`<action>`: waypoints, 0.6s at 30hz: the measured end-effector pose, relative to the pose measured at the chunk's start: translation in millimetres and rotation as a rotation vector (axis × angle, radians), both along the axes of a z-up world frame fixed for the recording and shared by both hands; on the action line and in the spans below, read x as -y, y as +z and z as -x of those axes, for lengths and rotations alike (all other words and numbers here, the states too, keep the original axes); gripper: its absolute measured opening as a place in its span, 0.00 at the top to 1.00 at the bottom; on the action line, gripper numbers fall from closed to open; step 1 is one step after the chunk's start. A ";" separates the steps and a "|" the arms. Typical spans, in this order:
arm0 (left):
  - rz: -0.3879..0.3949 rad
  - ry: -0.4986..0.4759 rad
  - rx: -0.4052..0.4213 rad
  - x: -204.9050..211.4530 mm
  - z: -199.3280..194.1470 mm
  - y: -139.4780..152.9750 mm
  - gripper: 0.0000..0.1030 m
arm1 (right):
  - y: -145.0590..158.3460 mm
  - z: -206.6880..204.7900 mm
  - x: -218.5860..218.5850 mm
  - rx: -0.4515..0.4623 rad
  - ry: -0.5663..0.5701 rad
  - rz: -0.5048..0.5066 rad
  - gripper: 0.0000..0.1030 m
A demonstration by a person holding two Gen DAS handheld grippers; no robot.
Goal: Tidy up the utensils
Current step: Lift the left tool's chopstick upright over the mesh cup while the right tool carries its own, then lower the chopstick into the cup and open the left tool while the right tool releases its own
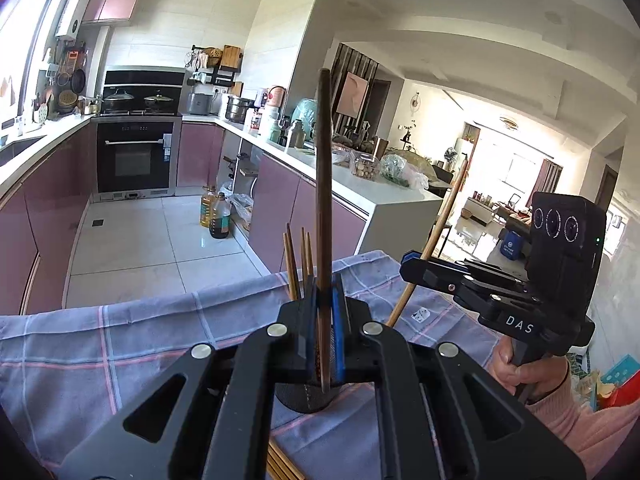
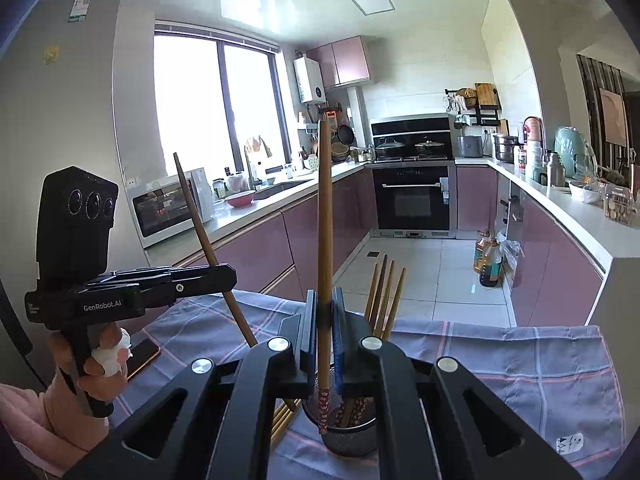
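Observation:
My left gripper is shut on a dark brown chopstick, held upright with its lower end over the black mesh holder. My right gripper is shut on a lighter brown chopstick, upright, its patterned end at the rim of the mesh holder. Several chopsticks stand in the holder; they also show in the left wrist view. Each gripper shows in the other's view: the right one and the left one, each with its chopstick.
The holder stands on a table under a blue-grey checked cloth. More chopsticks lie on the cloth beside the holder. A phone lies at the table's left. Kitchen counters, an oven and oil bottles stand beyond.

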State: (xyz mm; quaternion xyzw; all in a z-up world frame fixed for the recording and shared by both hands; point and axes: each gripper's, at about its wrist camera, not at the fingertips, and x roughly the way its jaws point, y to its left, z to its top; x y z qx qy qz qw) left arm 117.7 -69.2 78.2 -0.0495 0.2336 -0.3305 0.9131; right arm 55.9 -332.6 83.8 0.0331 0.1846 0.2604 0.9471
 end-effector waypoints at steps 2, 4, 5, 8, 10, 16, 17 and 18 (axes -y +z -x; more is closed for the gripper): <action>-0.001 0.000 0.006 3.5 -0.9 3.2 0.93 | 1.9 -3.4 -0.1 0.005 -0.003 0.001 0.94; -0.011 0.006 0.012 8.1 -3.2 5.8 0.93 | 2.9 -7.1 -0.1 0.009 -0.009 0.003 0.94; -0.017 0.010 0.014 10.4 -4.6 5.9 0.93 | 2.6 -9.1 -0.2 0.008 -0.010 0.003 0.94; -0.046 0.024 0.015 18.4 -9.1 4.3 0.93 | -0.7 -13.7 -0.6 0.001 -0.018 0.006 0.94; -0.067 0.029 0.008 22.9 -13.0 1.6 0.93 | -4.4 -14.7 -2.4 -0.008 -0.023 0.010 0.94; -0.133 0.017 -0.033 37.4 -21.3 -15.1 0.93 | -18.4 -28.9 -2.2 -0.057 -0.041 0.023 0.94; -0.147 0.014 -0.039 40.0 -21.5 -18.4 0.93 | -21.4 -30.9 -1.7 -0.068 -0.043 0.024 0.94; -0.156 0.007 -0.045 41.8 -22.8 -21.3 0.93 | -23.9 -32.8 -2.4 -0.079 -0.044 0.025 0.94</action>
